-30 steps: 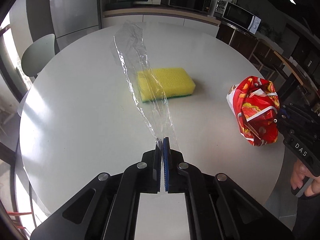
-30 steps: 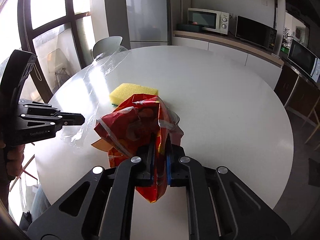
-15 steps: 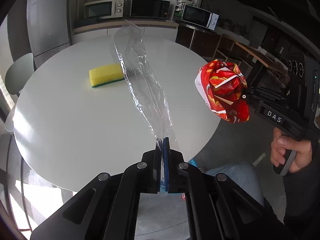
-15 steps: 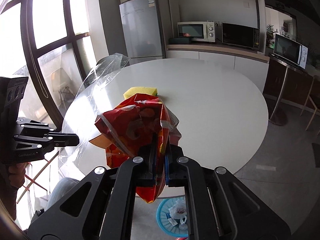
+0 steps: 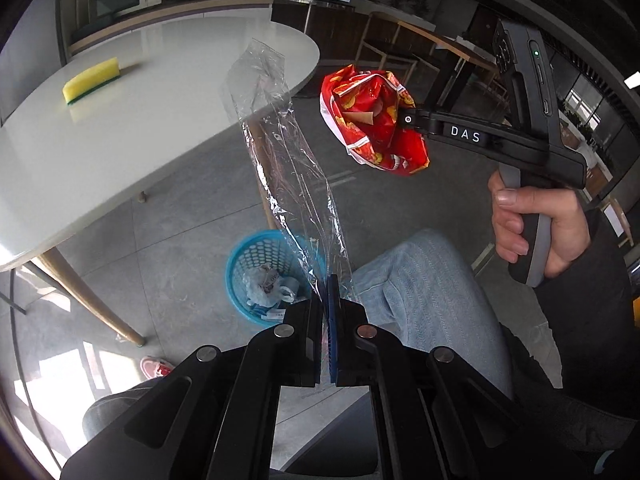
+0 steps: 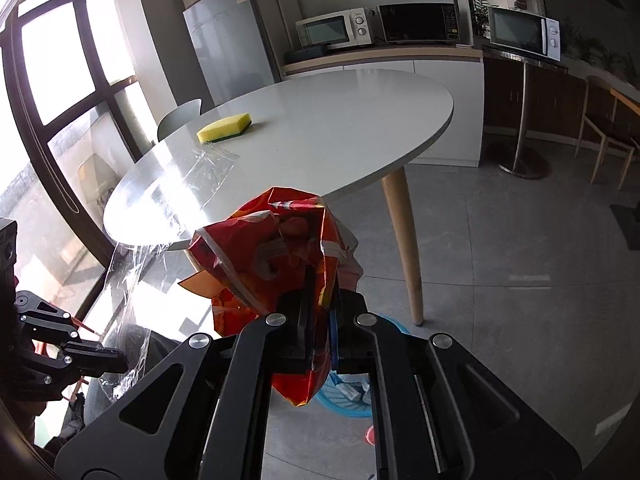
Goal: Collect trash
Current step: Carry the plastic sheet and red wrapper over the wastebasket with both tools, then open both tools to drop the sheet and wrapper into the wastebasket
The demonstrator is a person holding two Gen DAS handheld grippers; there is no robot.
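My left gripper (image 5: 327, 280) is shut on a clear plastic wrapper (image 5: 280, 140) that stands up from its tips, held off the table over the floor. My right gripper (image 6: 323, 300) is shut on a crumpled red snack bag (image 6: 276, 248), also in the air; the bag shows in the left wrist view (image 5: 372, 120). A blue mesh trash basket (image 5: 256, 256) with some waste in it stands on the floor below both grippers. It peeks out under the right gripper (image 6: 348, 400). The wrapper also shows in the right wrist view (image 6: 132, 280).
A white round table (image 6: 320, 128) on wooden legs carries a yellow sponge (image 6: 225, 128), also seen in the left wrist view (image 5: 91, 80). The person's leg in blue jeans (image 5: 420, 292) is beside the basket. Counter with microwaves, a fridge and chairs stand behind.
Both grippers have pulled back from over the table and tilted down with their trash. The floor and the blue basket have come into view below them.
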